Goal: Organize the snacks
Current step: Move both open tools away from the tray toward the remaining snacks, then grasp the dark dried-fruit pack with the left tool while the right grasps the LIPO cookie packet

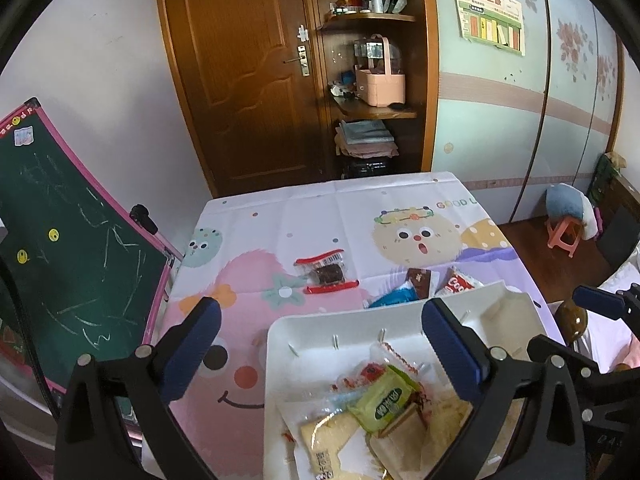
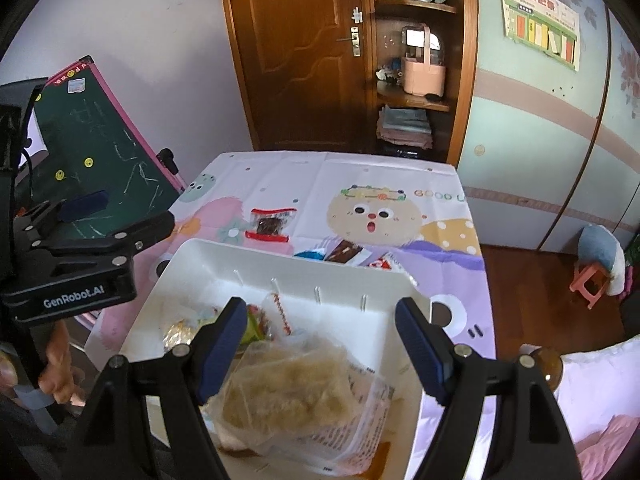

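Both grippers tilt downward with jaws spread and nothing between them: left gripper (image 1: 322, 354) wider, right gripper (image 2: 320, 354) narrower.

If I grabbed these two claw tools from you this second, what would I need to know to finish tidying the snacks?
Left gripper: open, empty, above the tray's left side.
Right gripper: open, nothing pinched, over the clear bag of pale crumbly snack in the tray.
White tray: already holds several packets, including a green one.
Left to do: the red-edged packet alone on the tablecloth, plus a small pile behind the tray: blue, brown, and red-and-white packets.
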`<state>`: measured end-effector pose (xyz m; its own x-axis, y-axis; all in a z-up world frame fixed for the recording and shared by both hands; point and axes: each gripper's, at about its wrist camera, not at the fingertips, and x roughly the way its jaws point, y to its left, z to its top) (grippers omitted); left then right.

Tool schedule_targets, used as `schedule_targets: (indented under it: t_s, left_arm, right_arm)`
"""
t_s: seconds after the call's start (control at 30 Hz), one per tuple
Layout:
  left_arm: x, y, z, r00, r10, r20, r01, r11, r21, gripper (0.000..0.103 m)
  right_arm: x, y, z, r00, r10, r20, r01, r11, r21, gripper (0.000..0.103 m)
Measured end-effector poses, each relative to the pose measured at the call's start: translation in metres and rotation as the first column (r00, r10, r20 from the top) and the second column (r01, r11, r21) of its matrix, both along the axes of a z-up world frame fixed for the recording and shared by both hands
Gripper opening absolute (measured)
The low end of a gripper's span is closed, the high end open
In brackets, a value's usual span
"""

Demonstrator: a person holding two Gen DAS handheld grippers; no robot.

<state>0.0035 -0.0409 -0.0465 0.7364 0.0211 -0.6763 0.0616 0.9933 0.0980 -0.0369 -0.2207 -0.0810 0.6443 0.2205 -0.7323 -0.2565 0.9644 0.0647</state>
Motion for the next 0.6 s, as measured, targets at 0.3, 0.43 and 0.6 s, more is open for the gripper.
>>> schedule_targets:
  t_s: [0.3, 0.43, 0.6]
  left_arm:
    - [0.037, 0.006, 0.008, 1.0, -0.023, -0.019, 0.023, 1.0, 0.013, 0.1]
    - [0.066, 0.012, 0.005, 0.996, -0.037, -0.075, 0.037, 0.999, -0.009, 0.1]
    - [0.101, 0.027, -0.002, 0.993, -0.019, -0.12, 0.019, 1.0, 0.0, 0.1]
  right_arm:
    - [0.037, 0.001, 0.004, 0.999, 0.033, -0.025, -0.033, 0.999, -0.012, 0.077]
    - [0.067, -0.006, 0.001, 0.996, 0.035, -0.077, -0.036, 0.999, -0.001, 0.077]
    - [0.117, -0.018, -0.015, 0.981, 0.032, -0.191, -0.023, 0.999, 0.048, 0.077]
